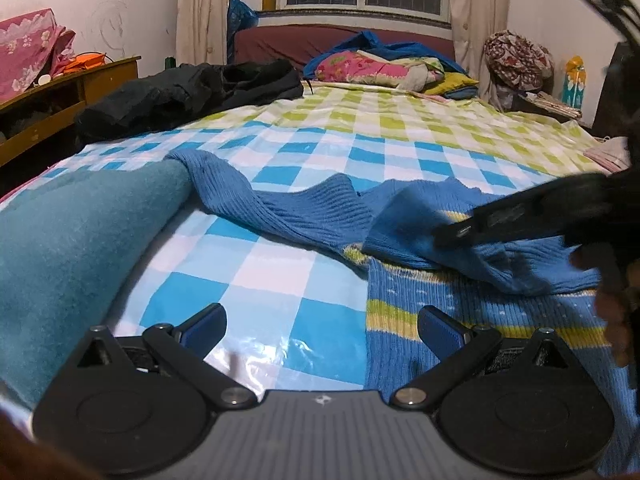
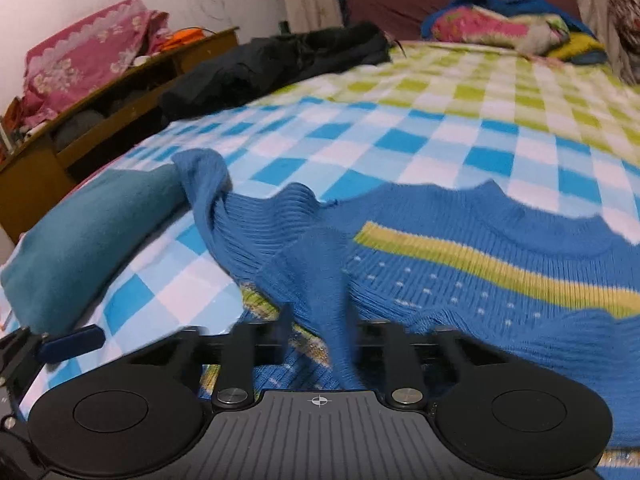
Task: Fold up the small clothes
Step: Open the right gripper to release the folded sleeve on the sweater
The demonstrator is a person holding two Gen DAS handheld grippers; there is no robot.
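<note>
My left gripper [image 1: 322,330] hangs low over the bed [image 1: 280,280], fingers [image 1: 208,322] spread wide with nothing between them, checked sheet showing in the gap. The blue sweater [image 2: 460,264] lies just right of it, striped hem nearest me. My right gripper [image 2: 320,344] has its fingers pinched together on a fold of that sweater, the knit bunched up between them. One sleeve [image 1: 240,192] trails left, its end touching a folded teal cloth [image 1: 72,240] at the bed's left edge. Beyond the collar, the sheet lies bare. Farther back, a black jacket [image 1: 188,92] sprawls near the left side, and pillows [image 1: 380,66] crowd the headboard.
</note>
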